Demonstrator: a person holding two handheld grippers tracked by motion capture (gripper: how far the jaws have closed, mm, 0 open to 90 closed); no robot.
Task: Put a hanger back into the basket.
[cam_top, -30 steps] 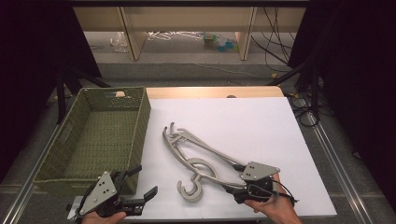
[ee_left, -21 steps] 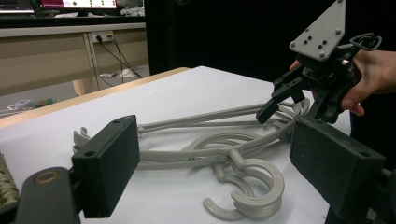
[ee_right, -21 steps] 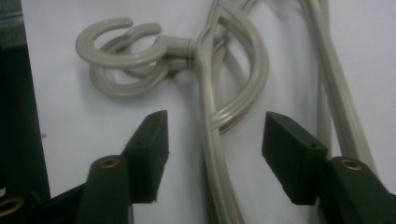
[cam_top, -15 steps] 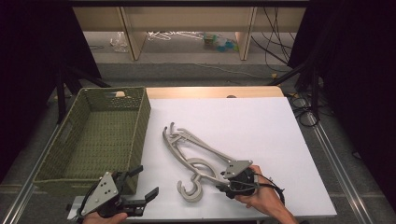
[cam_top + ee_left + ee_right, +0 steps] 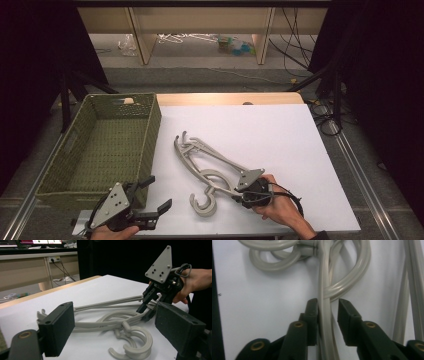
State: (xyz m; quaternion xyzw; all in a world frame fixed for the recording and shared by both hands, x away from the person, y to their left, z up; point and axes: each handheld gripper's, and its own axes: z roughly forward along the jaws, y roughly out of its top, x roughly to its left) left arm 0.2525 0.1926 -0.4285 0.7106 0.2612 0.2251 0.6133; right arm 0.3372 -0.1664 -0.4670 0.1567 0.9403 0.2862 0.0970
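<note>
A white table top (image 5: 280, 130) with a wooden edge at its far side carries a green woven basket (image 5: 100, 145) on the left and, just beside it, a pile of grey plastic hangers (image 5: 210, 170) with their hooks toward the near edge; beyond the table lie a grey floor, pale wooden shelving and black curtains. The right gripper (image 5: 243, 192) has just been closing, its jaws narrow around one hanger arm, the left pad touching it and the right pad not quite. The left gripper (image 5: 150, 197) stands wide open at the near edge, holding nothing.
</note>
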